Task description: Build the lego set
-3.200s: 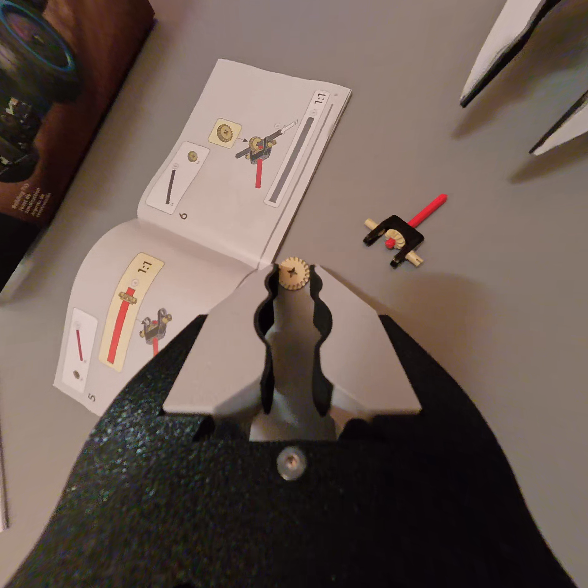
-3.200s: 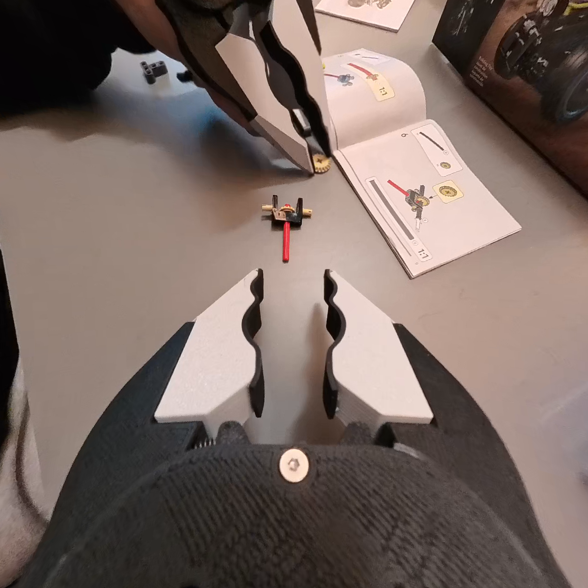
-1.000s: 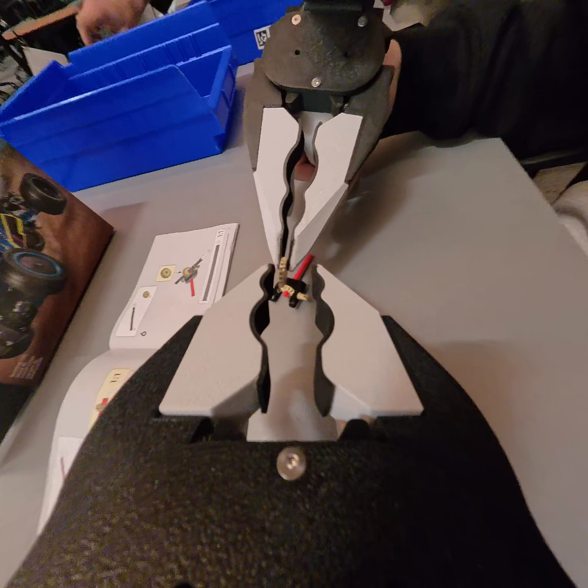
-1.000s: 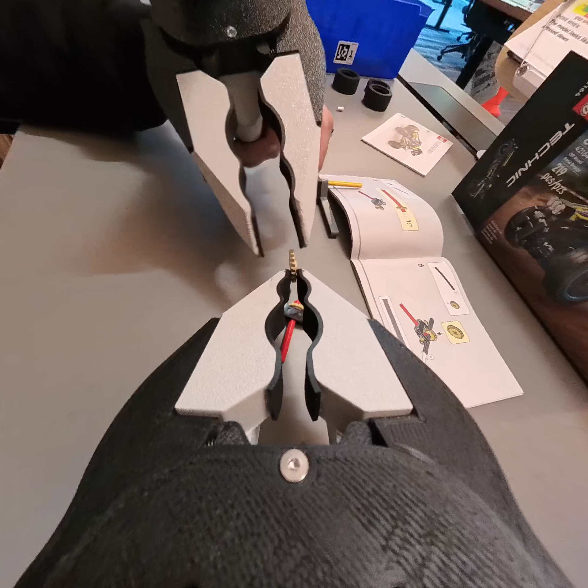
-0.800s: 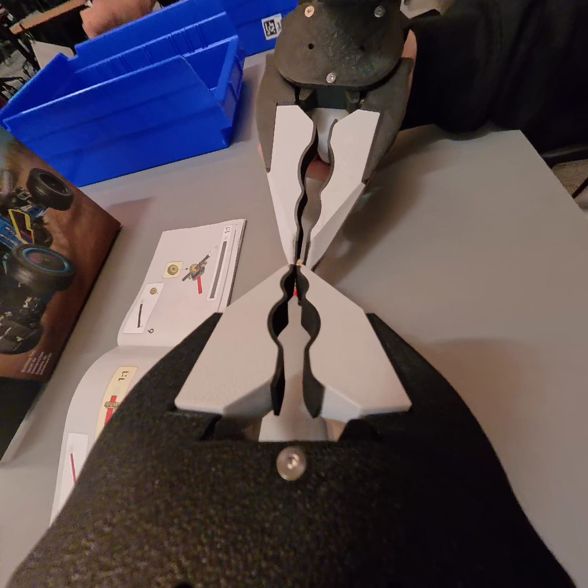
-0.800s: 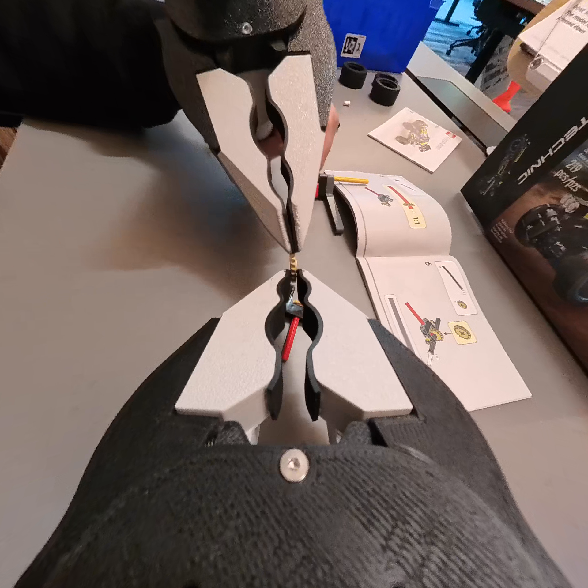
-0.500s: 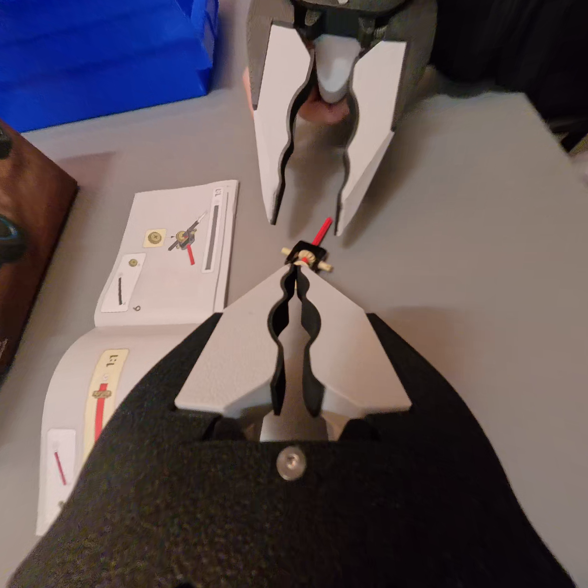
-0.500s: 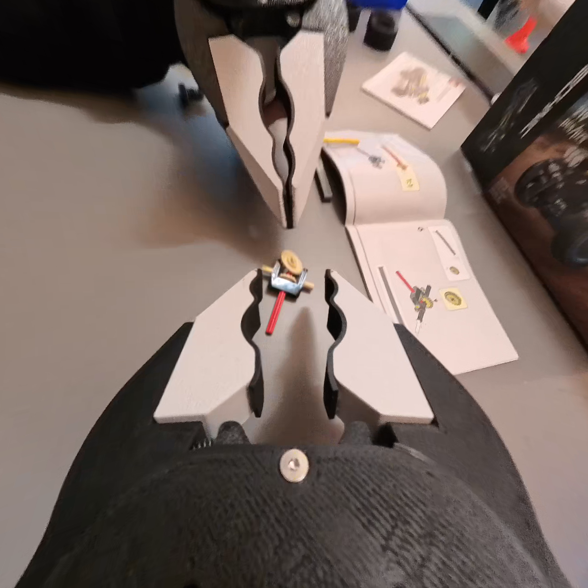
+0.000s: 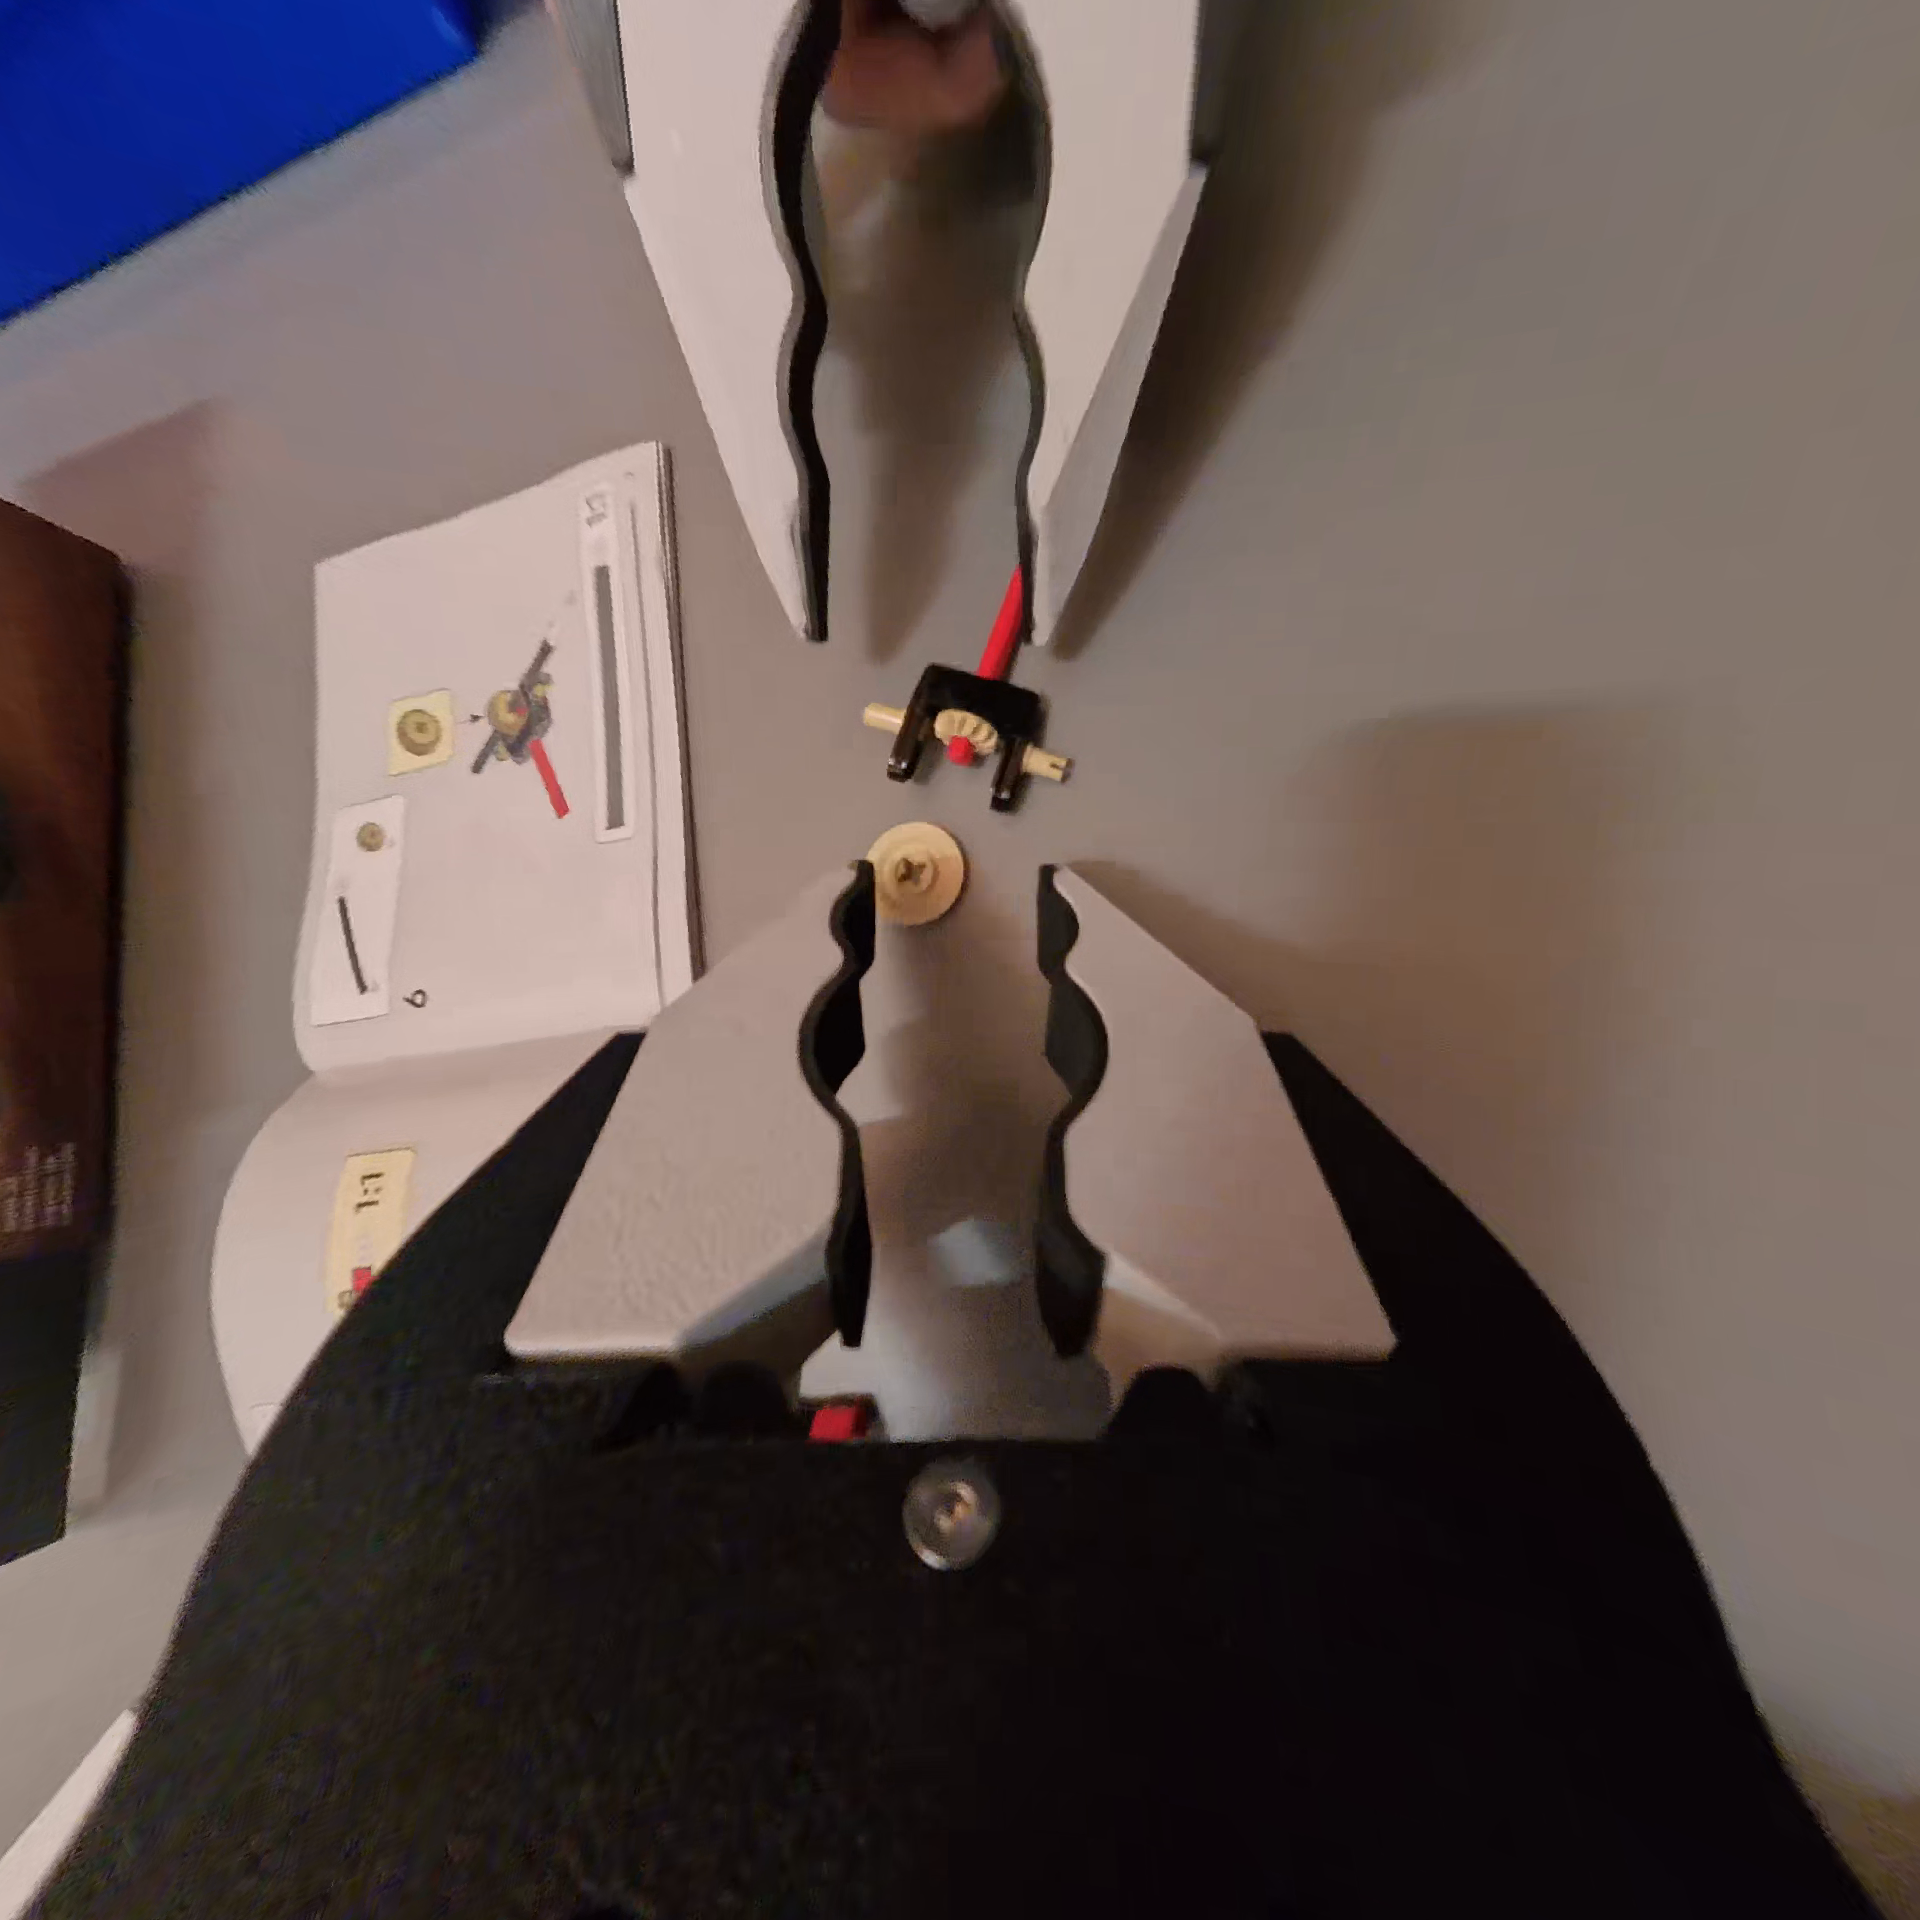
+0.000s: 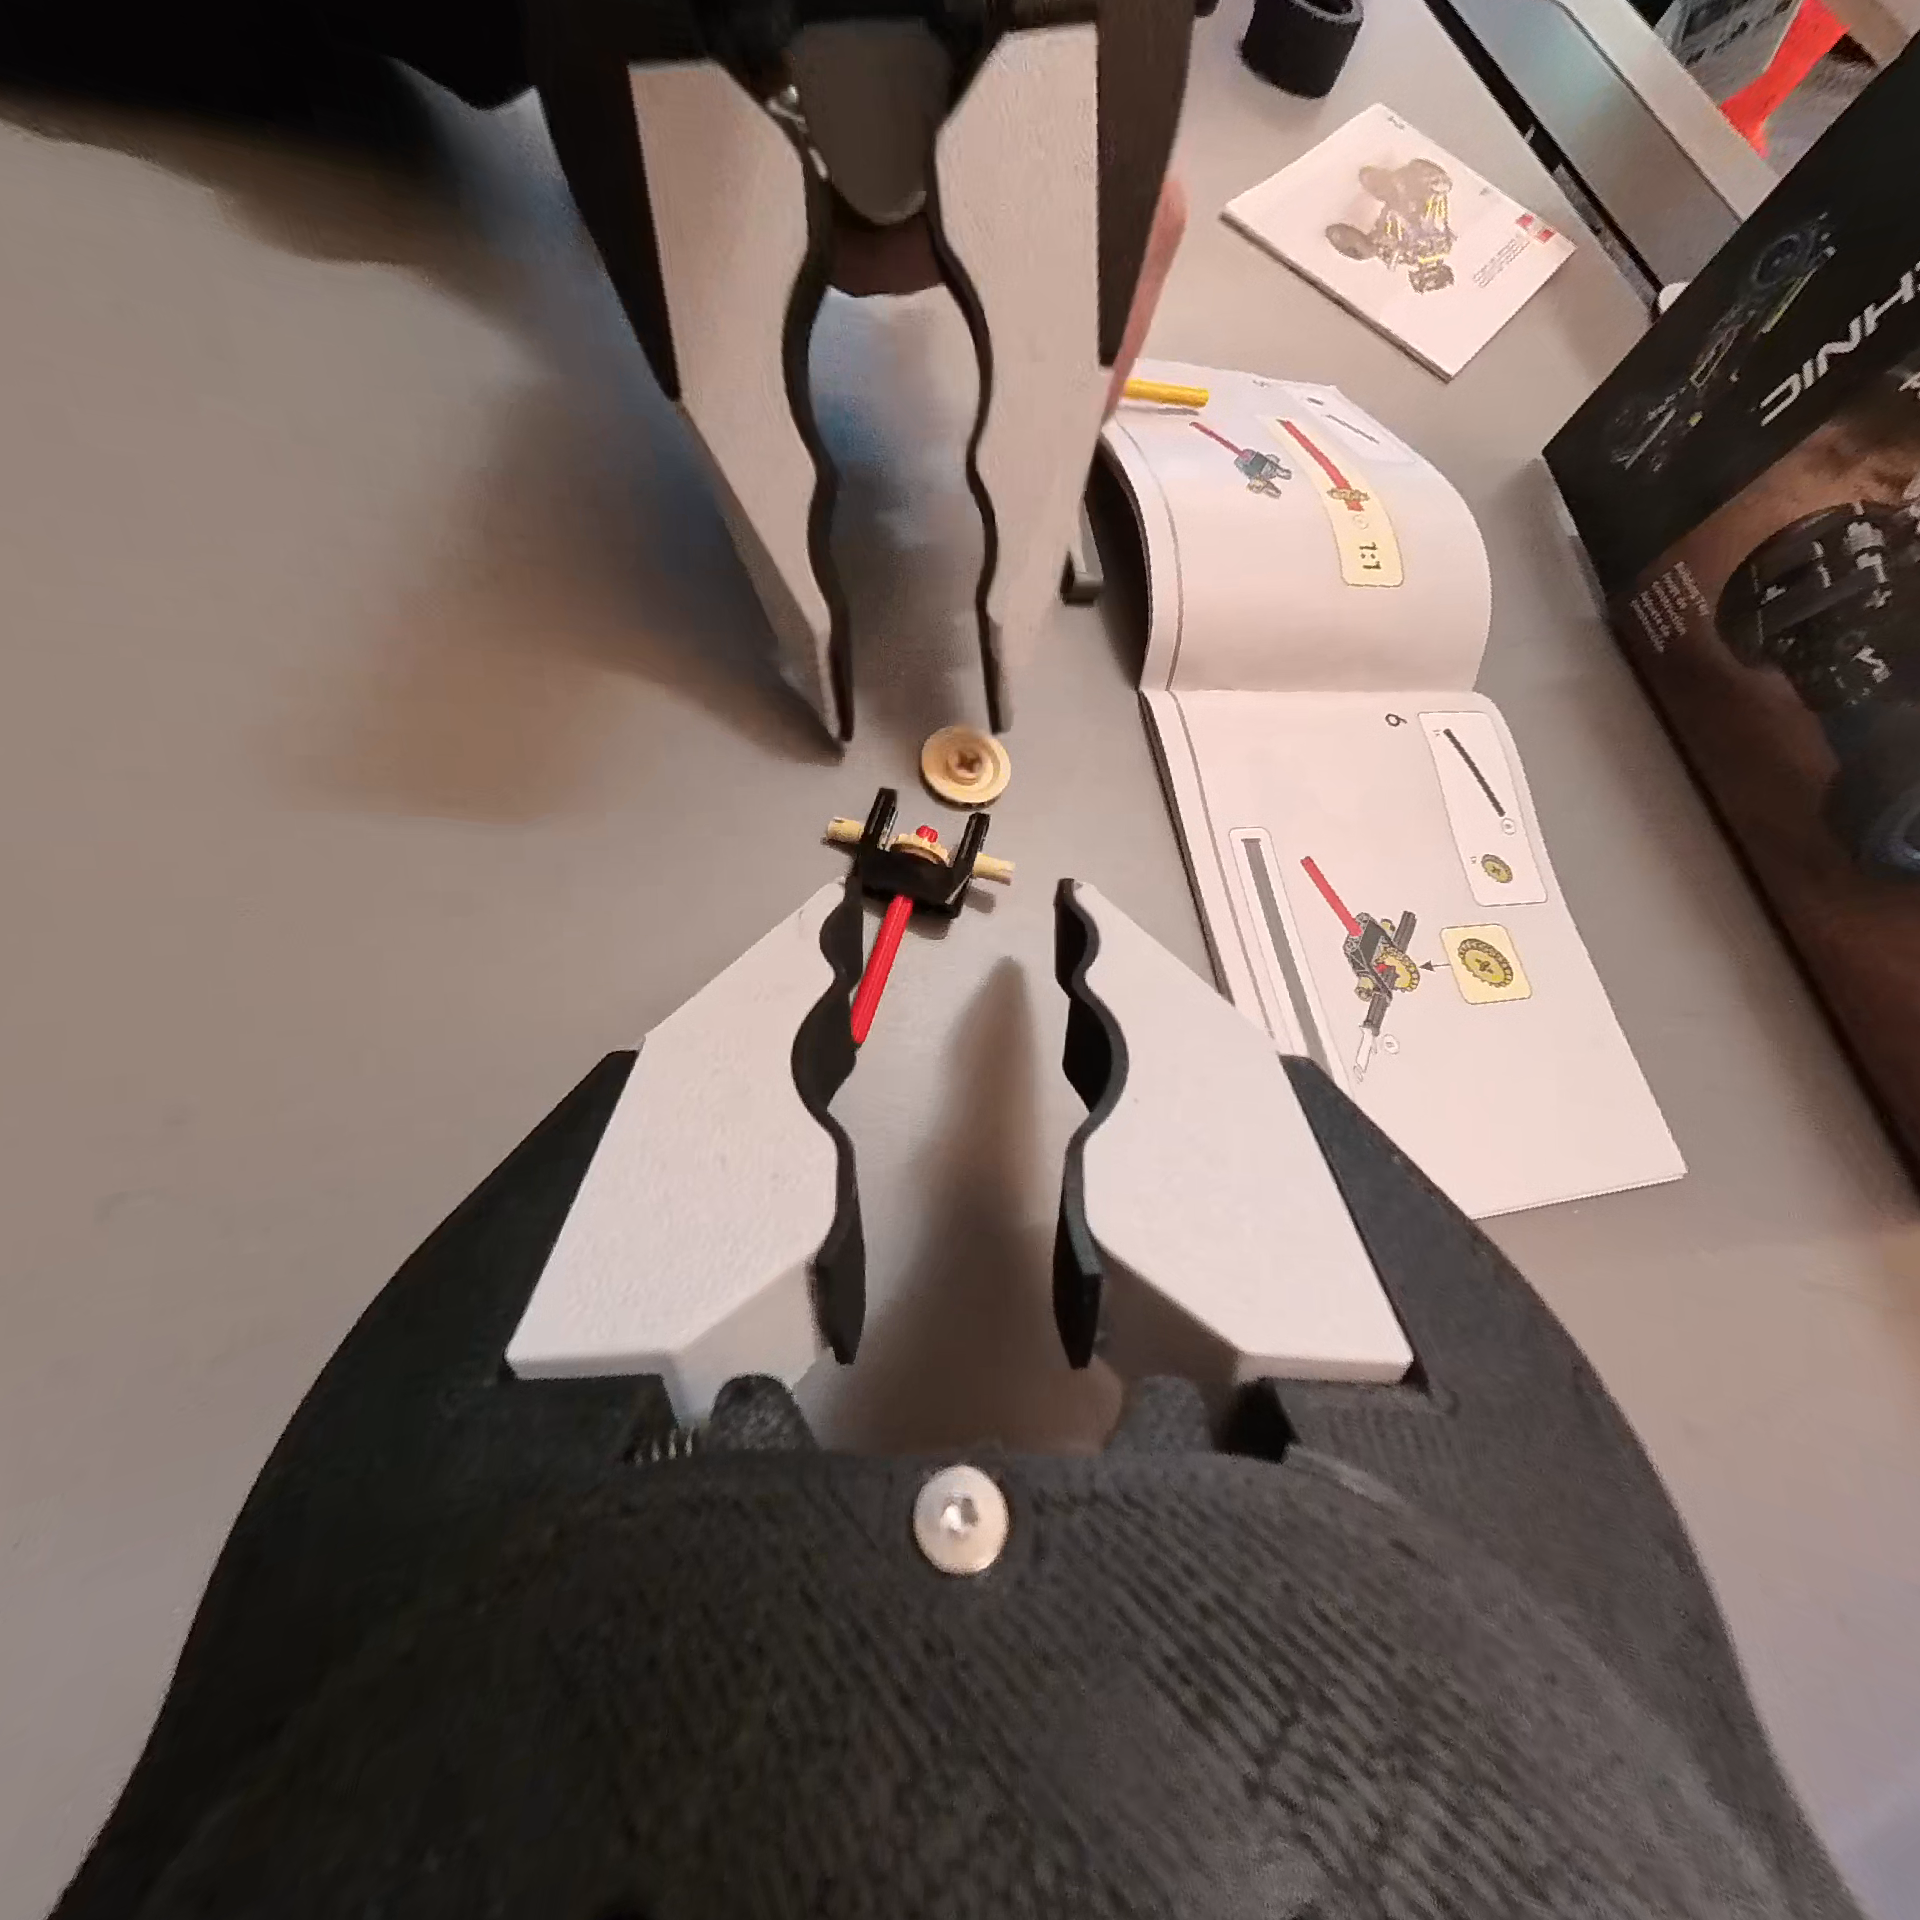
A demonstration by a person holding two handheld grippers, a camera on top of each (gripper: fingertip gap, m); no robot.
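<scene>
on grey desk (image 9: 1507, 520): both tongs, left (image 9: 951, 883) and right (image 10: 951, 894), spread wide, grasping nothing. between them, black bracket with red rod (image 9: 966, 727); just beside, loose tan gear (image 9: 917, 871). risk: clumsy pinch flicking gear away.

Printed figures and marks are carried on the open instruction booklet (image 10: 1455, 1091). Lettering is also borne by the dark box (image 10: 1787, 499) and the small leaflet (image 10: 1392, 229) beyond.

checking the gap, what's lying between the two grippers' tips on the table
Two loose pieces: the tan gear near the left gripper and the black bracket assembly near the right gripper. Both views show it.
</scene>
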